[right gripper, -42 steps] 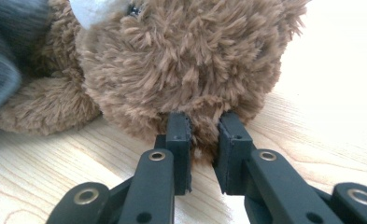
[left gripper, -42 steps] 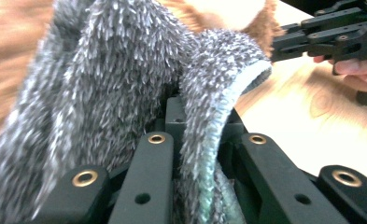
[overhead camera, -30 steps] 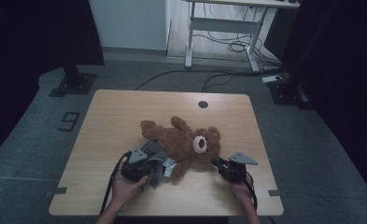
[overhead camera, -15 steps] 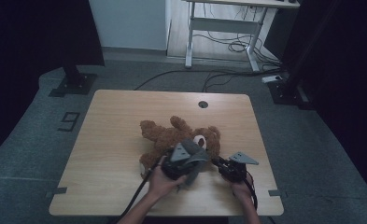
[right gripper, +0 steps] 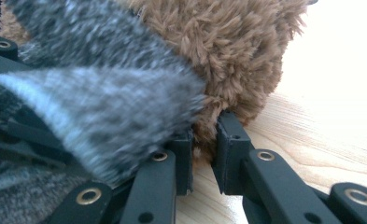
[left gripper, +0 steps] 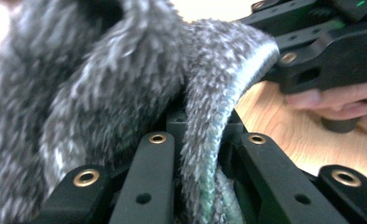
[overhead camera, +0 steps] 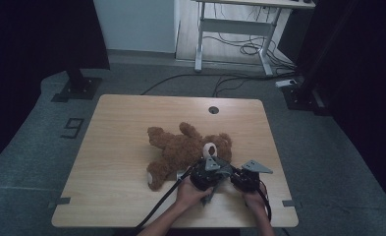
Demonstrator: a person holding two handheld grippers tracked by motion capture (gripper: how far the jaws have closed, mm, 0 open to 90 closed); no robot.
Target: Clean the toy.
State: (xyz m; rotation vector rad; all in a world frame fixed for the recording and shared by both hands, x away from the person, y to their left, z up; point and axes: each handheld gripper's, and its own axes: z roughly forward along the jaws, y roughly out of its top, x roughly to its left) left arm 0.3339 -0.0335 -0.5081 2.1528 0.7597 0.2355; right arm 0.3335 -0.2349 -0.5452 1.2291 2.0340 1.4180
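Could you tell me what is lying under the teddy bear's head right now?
The wooden table lies under the teddy bear. The left gripper holds a grey fuzzy cloth beside the head; the cloth and grippers cover whatever sits directly beneath it.

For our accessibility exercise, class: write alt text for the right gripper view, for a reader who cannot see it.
Two black fingers pinch a tuft of a brown teddy bear just above a pale wooden table. A grey fuzzy cloth drapes across the left side, over the bear.
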